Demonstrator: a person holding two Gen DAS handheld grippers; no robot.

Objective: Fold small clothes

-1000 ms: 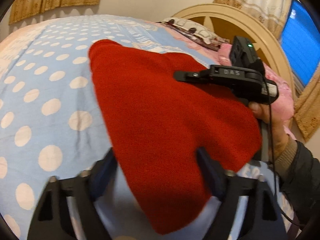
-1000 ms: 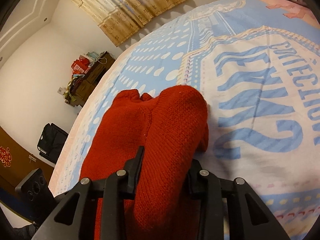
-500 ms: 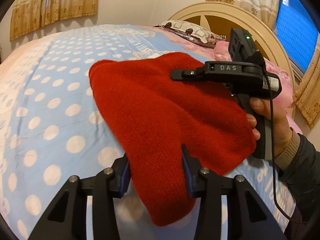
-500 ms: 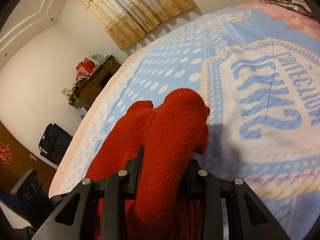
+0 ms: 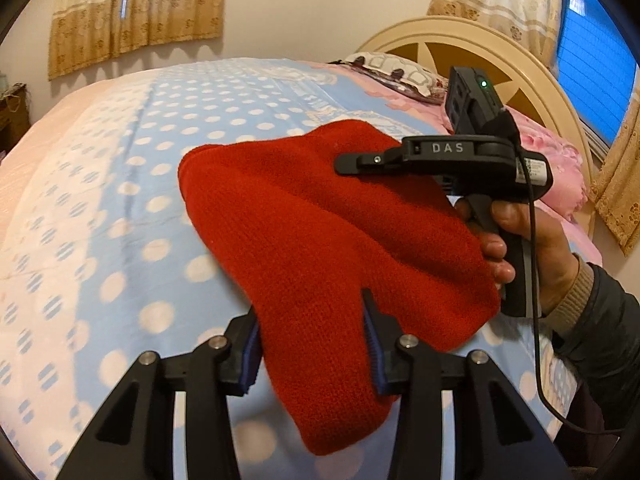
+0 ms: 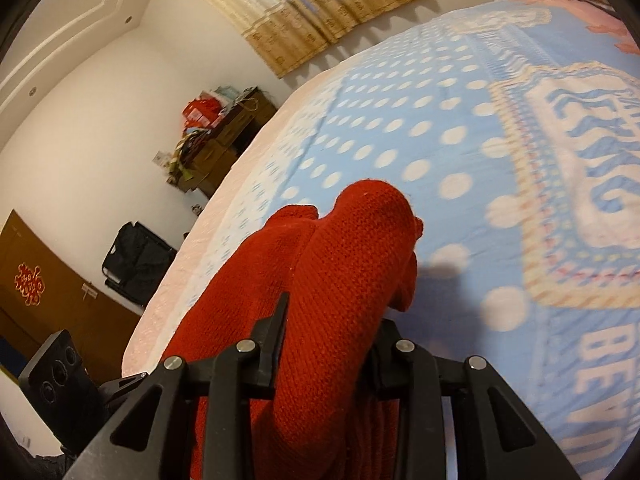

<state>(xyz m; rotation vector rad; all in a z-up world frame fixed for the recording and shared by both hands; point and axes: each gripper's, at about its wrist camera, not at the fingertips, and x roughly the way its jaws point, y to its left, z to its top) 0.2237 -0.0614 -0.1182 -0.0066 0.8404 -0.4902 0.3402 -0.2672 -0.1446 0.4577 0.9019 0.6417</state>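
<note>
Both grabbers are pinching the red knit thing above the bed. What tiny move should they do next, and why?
Probably carry the red knit garment a little further over its far part and lower it flat. The left gripper and the right gripper each pinch a bunched end, and the cloth hangs lifted and doubled above the dotted bedspread, so the fold looks unfinished.

A plain red knit garment [image 5: 320,232] is seen against a bedspread [image 5: 120,208] of light blue dotted with white, edged in pale pink and printed with blue lettering. The grippers are black, the left gripper [image 5: 312,340] padded in blue. Beige curtains [image 5: 136,12] with gold-brown patterned bands are shown; the headboard [image 5: 472,40] is cream.
</note>
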